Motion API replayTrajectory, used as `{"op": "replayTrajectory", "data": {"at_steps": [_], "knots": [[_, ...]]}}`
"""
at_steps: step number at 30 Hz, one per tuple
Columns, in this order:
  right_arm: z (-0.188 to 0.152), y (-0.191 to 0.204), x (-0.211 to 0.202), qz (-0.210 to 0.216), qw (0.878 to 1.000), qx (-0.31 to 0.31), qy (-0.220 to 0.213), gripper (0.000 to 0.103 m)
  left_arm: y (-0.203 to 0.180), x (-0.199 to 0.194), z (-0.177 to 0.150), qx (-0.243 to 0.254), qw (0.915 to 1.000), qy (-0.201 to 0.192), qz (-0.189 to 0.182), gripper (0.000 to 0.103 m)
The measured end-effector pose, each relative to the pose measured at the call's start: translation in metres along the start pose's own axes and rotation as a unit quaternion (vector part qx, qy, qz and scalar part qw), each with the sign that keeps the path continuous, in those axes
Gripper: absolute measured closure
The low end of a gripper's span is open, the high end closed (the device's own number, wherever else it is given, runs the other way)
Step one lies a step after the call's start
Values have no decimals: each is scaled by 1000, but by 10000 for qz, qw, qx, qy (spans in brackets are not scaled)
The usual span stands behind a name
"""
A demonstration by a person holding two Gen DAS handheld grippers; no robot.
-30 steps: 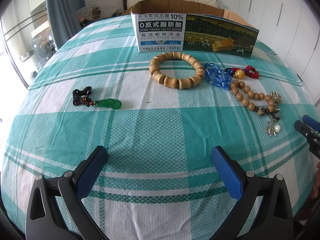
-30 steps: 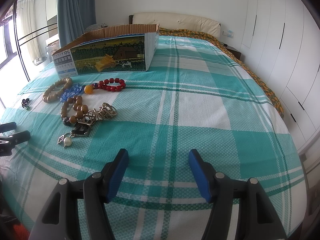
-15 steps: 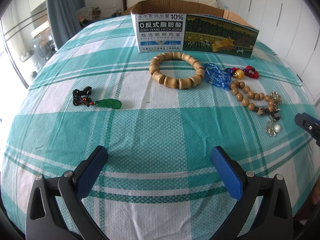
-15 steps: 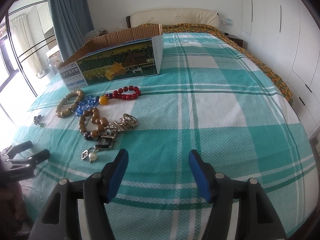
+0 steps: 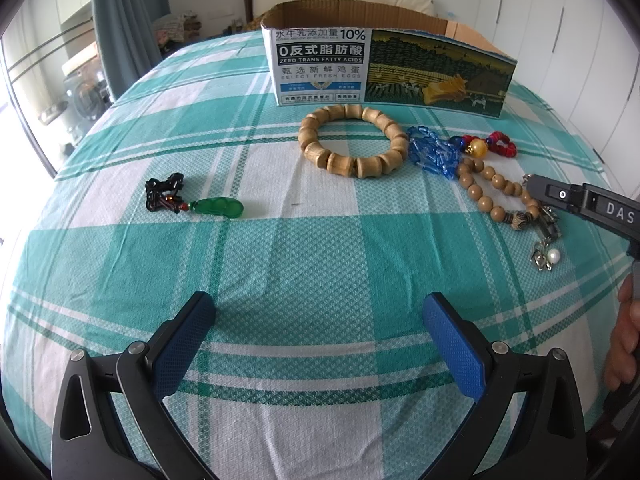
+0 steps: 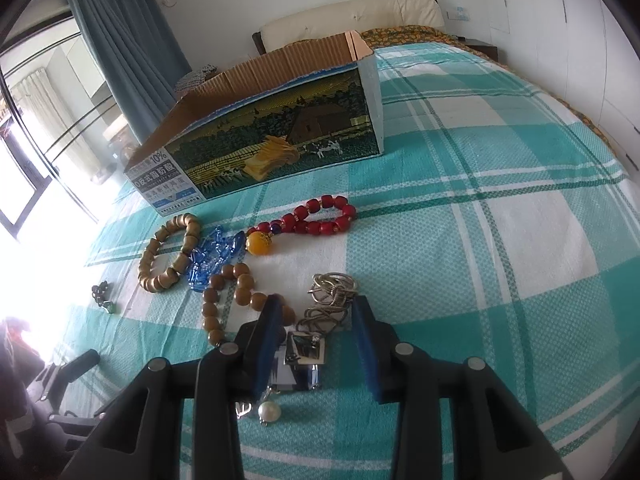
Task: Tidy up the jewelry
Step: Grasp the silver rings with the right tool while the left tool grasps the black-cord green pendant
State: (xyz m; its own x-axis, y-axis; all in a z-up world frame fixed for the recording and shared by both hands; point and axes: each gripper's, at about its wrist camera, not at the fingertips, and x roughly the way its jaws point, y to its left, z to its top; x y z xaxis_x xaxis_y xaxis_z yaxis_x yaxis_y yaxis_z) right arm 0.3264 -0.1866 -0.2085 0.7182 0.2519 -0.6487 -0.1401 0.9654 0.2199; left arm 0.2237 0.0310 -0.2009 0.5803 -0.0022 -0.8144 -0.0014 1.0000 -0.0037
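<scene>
On the plaid bedspread, my right gripper (image 6: 318, 306) hovers over the heap of metal jewelry. Its jaws are closing, with a brass chain (image 6: 322, 316) and a square silver pendant (image 6: 306, 350) lying between the blue pads, which do not touch them. A pearl drop (image 6: 269, 412) lies just under it. Beyond are a round brown bead bracelet (image 6: 236, 292), a blue bead bracelet (image 6: 216, 256), a red bead bracelet (image 6: 324, 216) and a wooden barrel-bead bracelet (image 5: 352, 140). A green pendant (image 5: 216, 207) on black cord lies apart at the left. My left gripper (image 5: 320, 316) stands open over bare cloth.
An open cardboard box (image 5: 388, 68) with printed sides stands behind the jewelry. A person's hand (image 5: 624, 340) shows at the right edge, behind the right gripper (image 5: 560, 196). A curtain and window are at the left, white wardrobes at the right.
The right gripper swung left and forward over the metal jewelry heap, rolled slightly, and its jaws narrowed. The left gripper stayed where it was.
</scene>
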Motion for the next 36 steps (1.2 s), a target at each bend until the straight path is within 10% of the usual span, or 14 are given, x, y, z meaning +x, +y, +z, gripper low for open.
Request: {"op": "replayTrajectory", "data": {"at_steps": [3, 11, 17, 28, 33, 36], "knots": [[3, 4, 2, -216, 9994, -277, -44, 86, 0, 0, 0, 1, 10000, -1, -2, 0], [-1, -30, -17, -672, 9968, -388, -176, 86, 0, 0, 0, -1, 10000, 1, -2, 0], [-7, -34, -26, -595, 9967, -477, -279, 50, 17, -13, 0, -241, 9995, -216, -16, 1], [-5, -41, -19, -612, 9978, -217, -161, 50, 137, -5, 26, -1926, 9808, -260, 160, 1], [-6, -43, -19, -602, 9979, -172, -151, 49, 116, 25, 55, -1148, 9929, 0, 298, 4], [-5, -43, -19, -594, 9980, -166, -149, 49, 106, 43, 65, -925, 9943, 130, 516, 28]]}}
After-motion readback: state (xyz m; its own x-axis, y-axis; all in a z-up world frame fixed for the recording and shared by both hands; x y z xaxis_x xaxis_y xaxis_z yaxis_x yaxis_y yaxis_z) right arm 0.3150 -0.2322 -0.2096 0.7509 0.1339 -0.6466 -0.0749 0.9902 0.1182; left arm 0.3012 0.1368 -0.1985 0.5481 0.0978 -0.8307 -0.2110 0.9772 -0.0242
